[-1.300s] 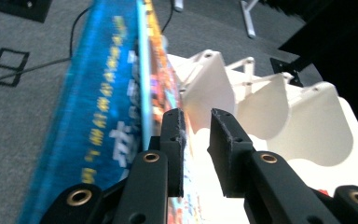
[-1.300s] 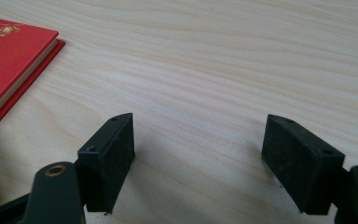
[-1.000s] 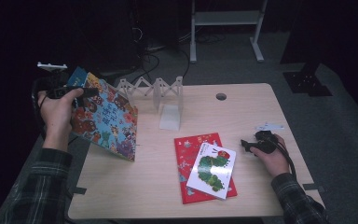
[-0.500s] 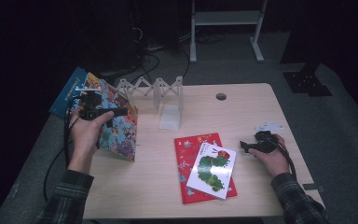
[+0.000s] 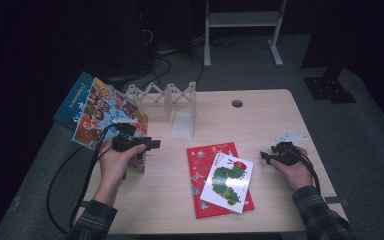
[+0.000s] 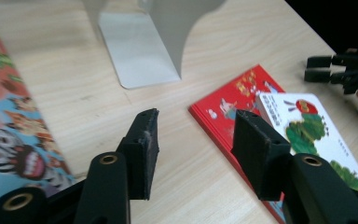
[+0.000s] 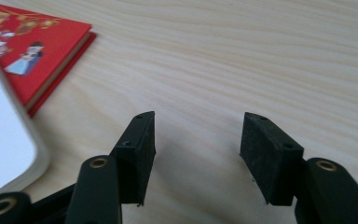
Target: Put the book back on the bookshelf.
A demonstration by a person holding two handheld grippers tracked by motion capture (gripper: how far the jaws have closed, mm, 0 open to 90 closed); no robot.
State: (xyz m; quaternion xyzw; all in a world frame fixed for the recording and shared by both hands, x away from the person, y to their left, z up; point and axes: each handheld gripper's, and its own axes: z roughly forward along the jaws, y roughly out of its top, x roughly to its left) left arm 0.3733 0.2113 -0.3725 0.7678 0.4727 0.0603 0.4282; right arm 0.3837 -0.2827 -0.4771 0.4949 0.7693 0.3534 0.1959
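Left gripper (image 5: 152,144): as its jaws have just been opening, it sits apart, empty, beside the colourful animal-patterned picture book (image 5: 107,114).
Right gripper (image 5: 264,156): jaws just been closing, apart, empty, near the white caterpillar book (image 5: 226,182).

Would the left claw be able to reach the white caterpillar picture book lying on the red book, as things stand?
Probably yes. The left claw stands open with nothing between its jaws, and bare wooden table lies between it and the white caterpillar picture book on the red book. The right claw sits clear, beyond it.
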